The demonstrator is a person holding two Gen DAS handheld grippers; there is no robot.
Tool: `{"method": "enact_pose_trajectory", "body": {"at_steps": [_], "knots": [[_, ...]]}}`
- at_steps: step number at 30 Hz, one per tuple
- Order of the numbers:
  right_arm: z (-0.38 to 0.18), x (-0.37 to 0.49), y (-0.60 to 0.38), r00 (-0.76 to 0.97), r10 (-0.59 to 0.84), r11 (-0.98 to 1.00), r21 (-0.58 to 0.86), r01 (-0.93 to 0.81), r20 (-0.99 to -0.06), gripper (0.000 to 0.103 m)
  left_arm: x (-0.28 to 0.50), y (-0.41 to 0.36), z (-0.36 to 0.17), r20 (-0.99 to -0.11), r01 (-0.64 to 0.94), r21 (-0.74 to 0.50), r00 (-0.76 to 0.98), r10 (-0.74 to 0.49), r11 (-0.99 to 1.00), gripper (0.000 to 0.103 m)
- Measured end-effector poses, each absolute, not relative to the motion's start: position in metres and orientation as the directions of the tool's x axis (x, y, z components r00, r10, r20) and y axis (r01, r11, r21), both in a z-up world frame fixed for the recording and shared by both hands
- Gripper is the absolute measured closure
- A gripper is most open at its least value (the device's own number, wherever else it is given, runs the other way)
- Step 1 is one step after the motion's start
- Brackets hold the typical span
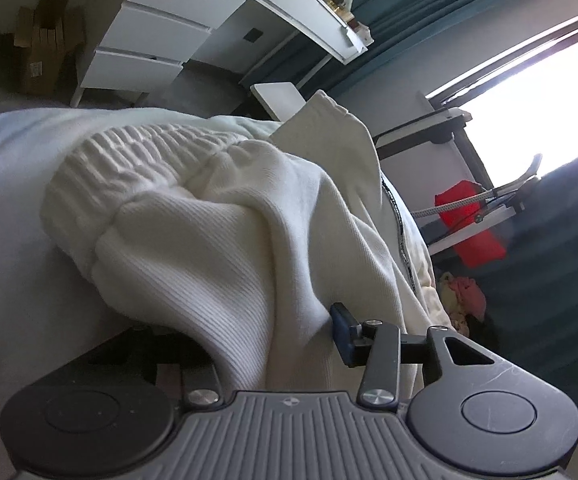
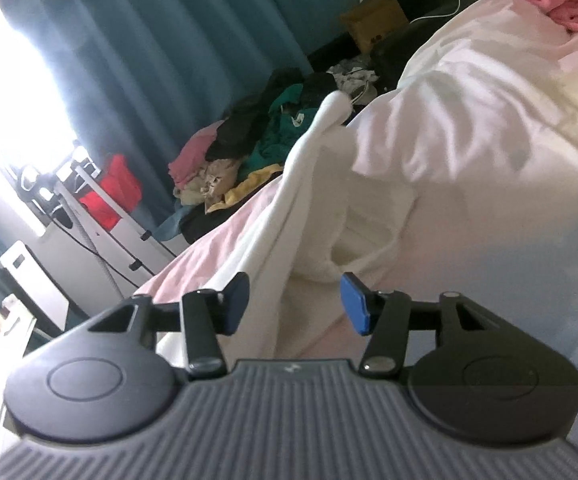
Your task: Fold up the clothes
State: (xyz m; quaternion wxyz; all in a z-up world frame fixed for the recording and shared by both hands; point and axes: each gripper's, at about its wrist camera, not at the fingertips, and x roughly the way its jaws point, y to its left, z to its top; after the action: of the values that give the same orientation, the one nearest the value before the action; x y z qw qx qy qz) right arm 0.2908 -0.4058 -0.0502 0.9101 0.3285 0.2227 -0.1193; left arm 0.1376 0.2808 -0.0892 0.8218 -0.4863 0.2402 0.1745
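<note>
white ribbed knit, a zip-up sweatshirt (image 1: 217, 216), lies bunched on the bed (image 1: 5, 184), and it fills the left wrist view. its elastic hem band (image 1: 129, 160) sits on the far side of the left gripper (image 1: 273, 340), towards the drawer unit (image 1: 157, 40); the zipper (image 1: 399, 224) runs beside it towards the window side. the cloth passes between the jaws of the left gripper. one blue pad (image 1: 341, 326) presses into it, the other is hidden under the cloth, so i cannot tell if the jaws are really closed on it.

the right gripper (image 2: 295, 306) has its jaws wide apart, holding nothing, with a raised strip of the sweatshirt (image 2: 309, 168) standing just ahead of it.

i judge that the garment is being lifted or spread for a fold. its long axis seems to run from the hem band away towards the clothes pile (image 2: 249, 152), but it is too crumpled to be sure. the next move needs the right jaws to take a free edge.
</note>
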Motion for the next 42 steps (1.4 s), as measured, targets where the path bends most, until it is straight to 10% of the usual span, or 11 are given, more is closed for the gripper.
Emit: {"method": "enact_pose_trajectory", "body": {"at_steps": [4,11,16,25,28,42], "knots": [[-0.065,0.326,-0.398,0.863,-0.065,0.759,0.537,0.368,-0.501,0.052,0.142,0.278,-0.091,-0.550,-0.514,-0.716,0.832,0.071,0.472,0.058],[-0.069,0.363,-0.390,0.874,-0.131,0.762,0.516,0.391,-0.469,0.092,0.152,0.268,-0.091,-0.530,-0.507,-0.694,0.840,0.114,0.510,0.063],[-0.033,0.339,-0.376,0.917,-0.175,0.780,0.518,0.351,-0.357,0.094,0.150,0.261,-0.078,-0.459,-0.450,-0.713,0.879,0.128,0.538,0.087],[0.038,0.201,-0.345,0.961,-0.251,0.833,0.480,0.276,-0.118,0.096,0.103,0.260,-0.027,-0.191,-0.261,-0.773,0.965,0.180,0.579,0.090],[0.052,0.164,-0.340,0.953,-0.295,0.829,0.477,0.291,-0.068,0.096,0.104,0.267,-0.028,-0.220,-0.281,-0.774,0.960,0.175,0.567,0.090],[-0.051,0.265,-0.403,0.839,-0.154,0.735,0.507,0.450,-0.523,0.088,0.130,0.279,-0.043,-0.387,-0.398,-0.710,0.910,0.150,0.580,0.089]]}}
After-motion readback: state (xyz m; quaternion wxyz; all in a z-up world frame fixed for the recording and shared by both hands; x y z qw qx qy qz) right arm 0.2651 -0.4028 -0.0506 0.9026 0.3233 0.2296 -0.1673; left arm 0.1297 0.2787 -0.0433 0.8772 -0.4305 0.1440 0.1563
